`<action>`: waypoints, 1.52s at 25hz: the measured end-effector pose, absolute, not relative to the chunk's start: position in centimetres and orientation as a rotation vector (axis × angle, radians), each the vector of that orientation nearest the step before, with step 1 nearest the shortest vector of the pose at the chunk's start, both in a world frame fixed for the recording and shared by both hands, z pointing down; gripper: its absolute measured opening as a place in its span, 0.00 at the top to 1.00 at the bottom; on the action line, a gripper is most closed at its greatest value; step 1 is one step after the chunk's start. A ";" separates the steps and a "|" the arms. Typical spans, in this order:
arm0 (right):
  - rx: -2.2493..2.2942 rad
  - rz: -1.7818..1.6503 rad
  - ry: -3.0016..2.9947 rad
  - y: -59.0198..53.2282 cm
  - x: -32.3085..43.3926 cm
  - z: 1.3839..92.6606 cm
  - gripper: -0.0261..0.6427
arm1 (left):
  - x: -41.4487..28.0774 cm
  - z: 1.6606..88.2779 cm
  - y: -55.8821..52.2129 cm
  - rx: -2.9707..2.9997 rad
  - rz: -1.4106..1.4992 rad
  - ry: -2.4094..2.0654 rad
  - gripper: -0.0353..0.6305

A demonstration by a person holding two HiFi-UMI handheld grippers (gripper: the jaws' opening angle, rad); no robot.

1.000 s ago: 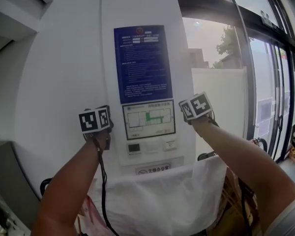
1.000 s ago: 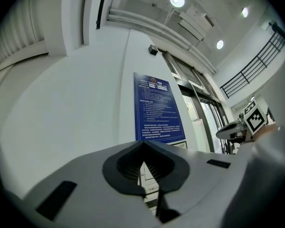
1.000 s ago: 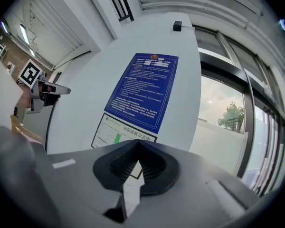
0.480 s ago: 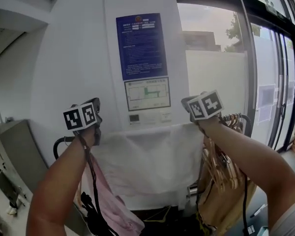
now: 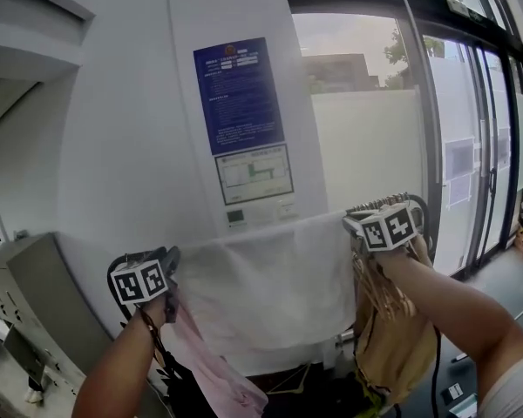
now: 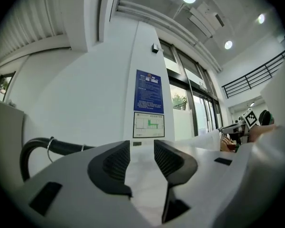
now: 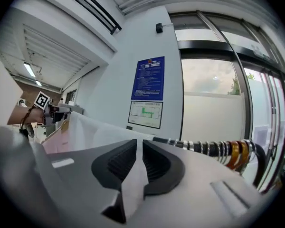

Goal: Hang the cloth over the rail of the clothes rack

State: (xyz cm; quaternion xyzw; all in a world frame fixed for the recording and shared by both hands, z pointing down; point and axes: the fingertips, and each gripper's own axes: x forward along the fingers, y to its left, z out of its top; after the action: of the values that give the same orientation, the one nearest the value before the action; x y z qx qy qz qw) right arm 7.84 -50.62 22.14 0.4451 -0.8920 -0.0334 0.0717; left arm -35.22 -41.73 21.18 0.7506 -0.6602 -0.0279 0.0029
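The white cloth [image 5: 270,286] hangs as a wide sheet, its top edge stretched along the black rail [image 6: 47,146] of the clothes rack. My left gripper [image 5: 170,258] is at the cloth's left top corner. Its jaws are opening, and in the left gripper view [image 6: 142,144] the cloth [image 6: 147,184] lies loose in the gap between the pads. My right gripper [image 5: 353,220] is at the right top corner. In the right gripper view [image 7: 139,144] it is shut on a fold of the cloth [image 7: 133,179], close beside the rail [image 7: 199,146].
Wooden hangers [image 5: 388,320] crowd the rail's right end, their hooks [image 7: 232,151] next to my right gripper. A pink garment [image 5: 213,373] hangs below my left gripper. A white pillar with a blue notice [image 5: 238,94] stands behind, a grey cabinet [image 5: 44,294] to the left, and glass doors [image 5: 471,164] to the right.
Both grippers have come down and moved further apart with the cloth. Its top edge, held up in front of the pillar before, now runs at rail height.
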 end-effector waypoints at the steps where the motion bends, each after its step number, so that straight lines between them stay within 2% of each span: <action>1: 1.353 -0.078 -2.682 -51.0 8.3 22.7 0.91 | -35.5 22.0 -41.9 2.354 -0.069 -2.051 0.71; 11: 1.381 -0.067 -2.692 -53.2 8.3 25.6 0.90 | -35.5 24.4 -42.4 2.409 -0.021 -2.026 0.70; 22: 1.379 -0.085 -2.720 -53.0 7.4 24.8 0.90 | -36.5 25.7 -42.6 2.300 -0.004 -2.095 0.70; 27: 1.391 -0.075 -2.711 -53.0 7.7 24.9 0.90 | -37.0 25.8 -42.8 2.296 -0.078 -2.088 0.70; 28: 1.400 -0.071 -2.707 -53.0 7.8 24.9 0.91 | -37.0 25.6 -42.8 2.301 -0.075 -2.094 0.71; 30: 1.416 -0.073 -2.700 -52.9 8.1 24.9 0.94 | -36.9 25.2 -42.6 2.310 -0.064 -2.122 0.92; 38: 1.469 -0.109 -2.682 -52.1 9.7 22.8 0.95 | -39.5 21.1 -40.7 2.308 -0.137 -2.161 0.94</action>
State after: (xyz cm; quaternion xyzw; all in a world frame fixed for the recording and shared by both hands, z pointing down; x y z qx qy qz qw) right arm 9.74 -52.09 22.76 0.4797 -0.8757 -0.0355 0.0407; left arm -39.46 -40.70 21.12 0.7293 -0.6827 -0.0434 -0.0117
